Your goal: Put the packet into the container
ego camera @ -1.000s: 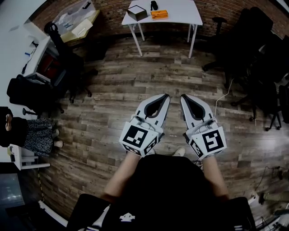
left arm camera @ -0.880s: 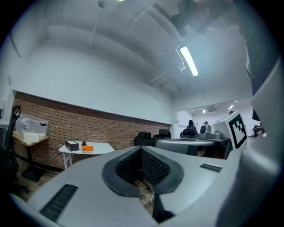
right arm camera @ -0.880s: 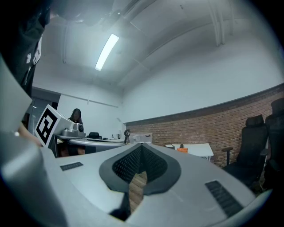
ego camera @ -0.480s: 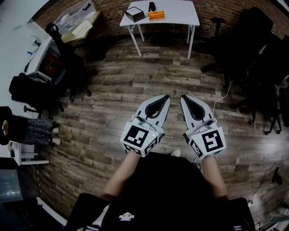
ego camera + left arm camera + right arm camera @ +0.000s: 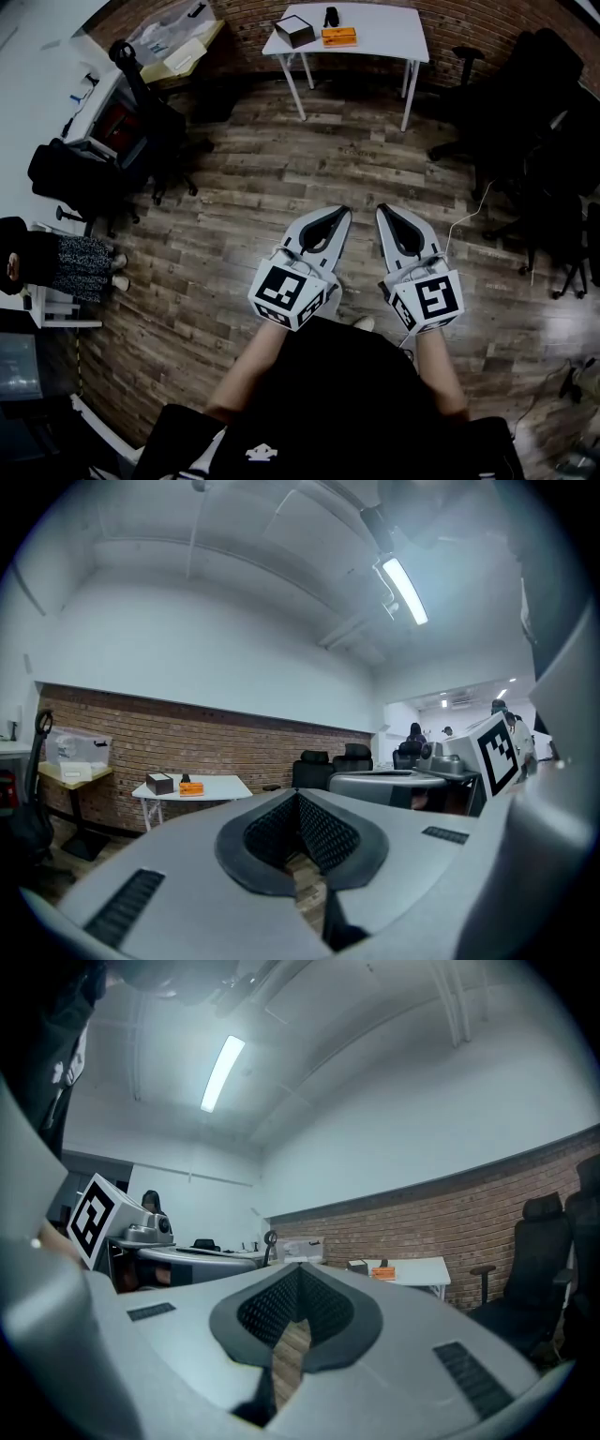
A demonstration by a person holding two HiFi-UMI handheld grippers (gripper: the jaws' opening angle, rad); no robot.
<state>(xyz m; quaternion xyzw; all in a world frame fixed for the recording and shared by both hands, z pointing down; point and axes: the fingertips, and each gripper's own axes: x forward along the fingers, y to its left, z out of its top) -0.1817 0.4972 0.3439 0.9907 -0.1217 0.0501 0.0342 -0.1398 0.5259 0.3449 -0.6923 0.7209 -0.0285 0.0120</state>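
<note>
An orange packet lies on a white table by the far brick wall, with a dark box-shaped container to its left. The packet and container appear small in the left gripper view, and the packet shows again in the right gripper view. My left gripper and right gripper are held side by side over the wooden floor, well short of the table. Both are shut, tips together, with nothing between them.
Black office chairs stand at the right. A dark chair and bags stand at the left beside a white desk. A person's legs show at the far left. Wooden floor lies between me and the table.
The table with packet and container has shifted slightly right and down in the head view. Both grippers keep the same pose, still shut.
</note>
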